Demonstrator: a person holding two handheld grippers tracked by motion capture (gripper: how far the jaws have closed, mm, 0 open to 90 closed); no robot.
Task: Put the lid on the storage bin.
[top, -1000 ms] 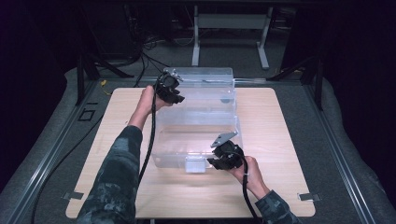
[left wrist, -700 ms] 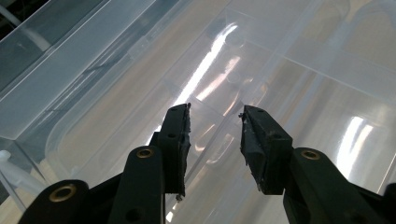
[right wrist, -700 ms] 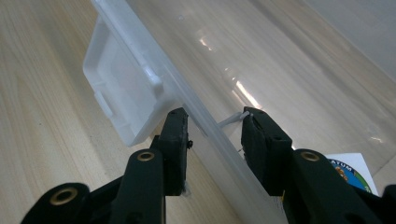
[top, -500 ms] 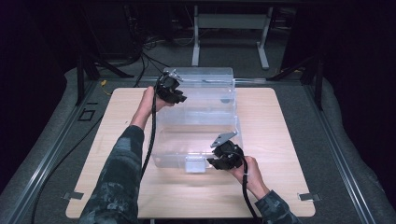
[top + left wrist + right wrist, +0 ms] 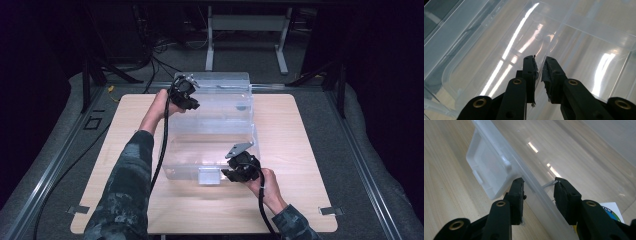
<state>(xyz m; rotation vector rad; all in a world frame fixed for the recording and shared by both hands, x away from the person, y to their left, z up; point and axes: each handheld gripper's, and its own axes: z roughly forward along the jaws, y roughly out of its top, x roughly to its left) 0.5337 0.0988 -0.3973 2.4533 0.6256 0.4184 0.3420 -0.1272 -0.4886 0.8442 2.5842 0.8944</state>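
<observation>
A large clear plastic storage box [image 5: 215,117] stands on the wooden table [image 5: 305,150]. My left gripper [image 5: 192,104] is at its far left corner. In the left gripper view the jaws [image 5: 540,67] have just been closing and now pinch a thin clear edge of the box [image 5: 554,37]. My right gripper [image 5: 228,175] is at the box's near side. Its jaws [image 5: 539,187] clamp the box's rim [image 5: 534,187] just beside a white latch [image 5: 486,172], which also shows in the high view [image 5: 209,176].
A round-printed label [image 5: 610,211] shows through the clear plastic by the right jaw. Bare wood lies to the left, right and front of the box. Grey padding [image 5: 65,150] and metal rails border the table; a stand and cables sit behind it.
</observation>
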